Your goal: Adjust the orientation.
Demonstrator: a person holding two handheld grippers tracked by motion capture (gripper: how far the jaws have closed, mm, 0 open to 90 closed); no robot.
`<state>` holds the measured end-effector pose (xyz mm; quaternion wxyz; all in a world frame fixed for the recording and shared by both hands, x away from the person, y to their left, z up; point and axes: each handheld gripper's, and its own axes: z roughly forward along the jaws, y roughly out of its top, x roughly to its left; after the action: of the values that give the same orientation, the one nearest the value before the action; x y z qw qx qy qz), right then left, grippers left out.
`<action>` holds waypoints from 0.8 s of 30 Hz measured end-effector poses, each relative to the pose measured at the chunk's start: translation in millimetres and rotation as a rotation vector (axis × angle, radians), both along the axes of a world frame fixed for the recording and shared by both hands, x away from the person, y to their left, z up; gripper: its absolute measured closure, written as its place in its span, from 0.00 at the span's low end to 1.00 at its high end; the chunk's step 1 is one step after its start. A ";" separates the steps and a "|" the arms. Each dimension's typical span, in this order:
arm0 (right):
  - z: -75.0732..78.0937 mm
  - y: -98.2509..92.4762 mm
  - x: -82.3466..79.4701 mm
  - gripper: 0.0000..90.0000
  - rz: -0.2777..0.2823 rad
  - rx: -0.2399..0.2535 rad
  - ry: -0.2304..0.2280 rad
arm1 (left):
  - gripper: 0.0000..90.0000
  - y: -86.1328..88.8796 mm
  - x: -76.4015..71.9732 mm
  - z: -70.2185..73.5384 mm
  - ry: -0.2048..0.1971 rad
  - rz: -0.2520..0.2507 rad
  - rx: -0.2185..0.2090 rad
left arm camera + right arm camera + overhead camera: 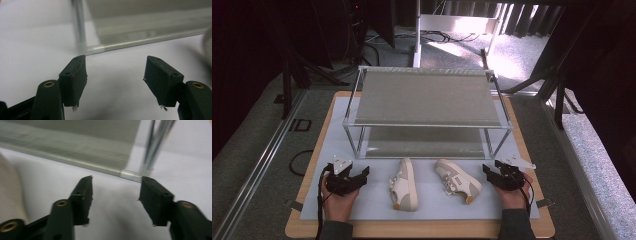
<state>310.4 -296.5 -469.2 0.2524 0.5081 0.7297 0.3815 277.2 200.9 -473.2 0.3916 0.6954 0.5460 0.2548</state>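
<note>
High view: two pale shoes lie between the grippers, toes toward the person. The left shoe (404, 184) sits nearer the left gripper (362, 174), the right shoe (458, 180), angled, nearer the right gripper (488, 170). Both grippers stand open and empty. A two-tier rack (427, 125) stands behind, probably the destination.

Two shoes (432, 184) between left claw (362, 172) and right claw (488, 169)
</note>
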 end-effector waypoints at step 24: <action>15.8 17.7 -21.0 0.54 0.075 -0.102 -0.068 | 0.38 -27.1 -31.0 31.7 -0.072 -0.227 -0.051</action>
<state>289.4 -278.7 -453.4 0.2881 0.4538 0.7577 0.3700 246.2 173.7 -441.5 0.4548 0.7329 0.4557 0.2198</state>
